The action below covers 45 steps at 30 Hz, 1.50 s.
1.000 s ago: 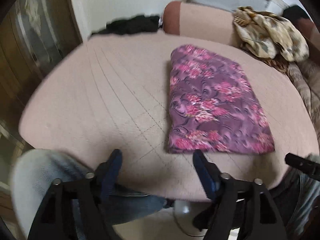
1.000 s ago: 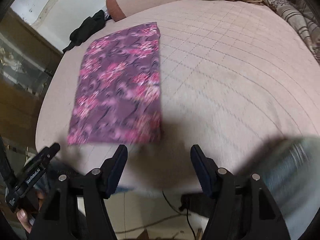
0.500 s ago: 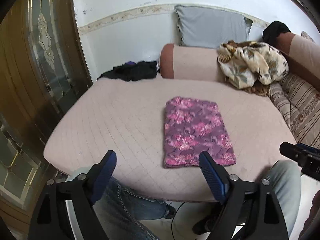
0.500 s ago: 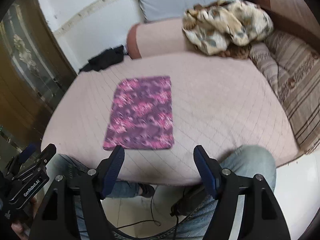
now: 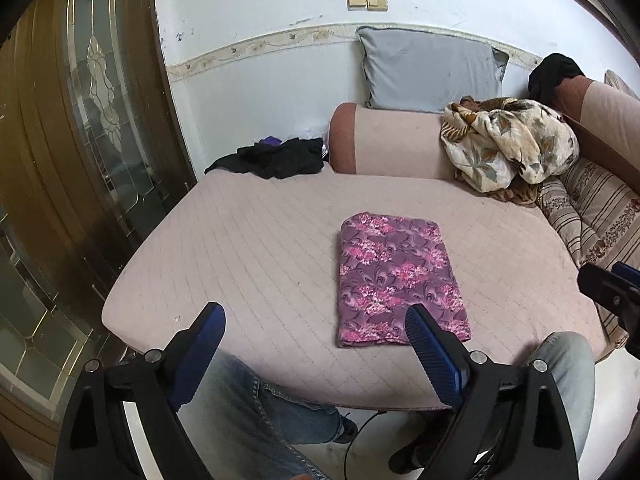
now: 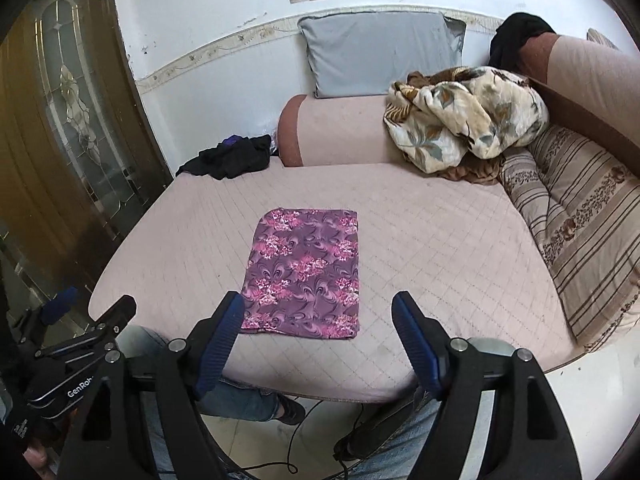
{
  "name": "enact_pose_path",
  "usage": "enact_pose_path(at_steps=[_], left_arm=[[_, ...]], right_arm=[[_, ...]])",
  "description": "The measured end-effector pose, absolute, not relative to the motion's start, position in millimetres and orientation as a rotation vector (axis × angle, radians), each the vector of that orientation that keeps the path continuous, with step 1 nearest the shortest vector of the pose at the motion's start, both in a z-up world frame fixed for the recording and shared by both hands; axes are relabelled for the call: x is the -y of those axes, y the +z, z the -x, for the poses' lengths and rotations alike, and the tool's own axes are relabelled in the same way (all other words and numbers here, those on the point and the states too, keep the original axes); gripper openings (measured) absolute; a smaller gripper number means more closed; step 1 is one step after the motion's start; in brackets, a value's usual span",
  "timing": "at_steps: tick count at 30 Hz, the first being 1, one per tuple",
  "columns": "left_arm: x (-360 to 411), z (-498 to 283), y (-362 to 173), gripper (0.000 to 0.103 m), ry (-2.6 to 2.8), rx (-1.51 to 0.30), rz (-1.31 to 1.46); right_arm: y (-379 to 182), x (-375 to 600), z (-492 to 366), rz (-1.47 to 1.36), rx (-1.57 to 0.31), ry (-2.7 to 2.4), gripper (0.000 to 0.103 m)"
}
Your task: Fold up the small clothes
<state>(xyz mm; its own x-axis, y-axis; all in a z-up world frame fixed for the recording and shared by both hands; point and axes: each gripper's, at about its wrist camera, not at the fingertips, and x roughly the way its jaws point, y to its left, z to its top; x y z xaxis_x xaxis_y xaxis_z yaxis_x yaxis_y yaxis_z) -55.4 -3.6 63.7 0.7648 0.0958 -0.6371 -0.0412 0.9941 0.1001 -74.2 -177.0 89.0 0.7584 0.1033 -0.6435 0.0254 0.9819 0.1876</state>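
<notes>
Both of my hand-held grippers have pulled up and back from the folded purple floral cloth (image 5: 396, 276), which a second ago filled much of each view and now lies small on the pink quilted bed (image 5: 240, 248). My left hand-held gripper (image 5: 316, 344) and my right hand-held gripper (image 6: 318, 334) have both just been opening; each stands wide with nothing between its pads. The cloth lies flat as a neat rectangle, toward the bed's near edge and well apart from the black clothes (image 5: 276, 158) heaped at the far left corner beside the bolster (image 5: 384, 140). I judge this fold done. The risk now is reaching for the black heap: passing low over the purple cloth could snag an edge and undo the fold, and dark, tangled garments may come up together.
</notes>
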Motion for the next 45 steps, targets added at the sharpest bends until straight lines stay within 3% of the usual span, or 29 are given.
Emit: enact_pose_path(at_steps=[45], left_arm=[[8.7, 53.2, 53.6, 0.096, 0.083, -0.715, -0.099]], right_arm=[[63.5, 179.8, 65.8, -0.18, -0.773, 0.032, 0.077]])
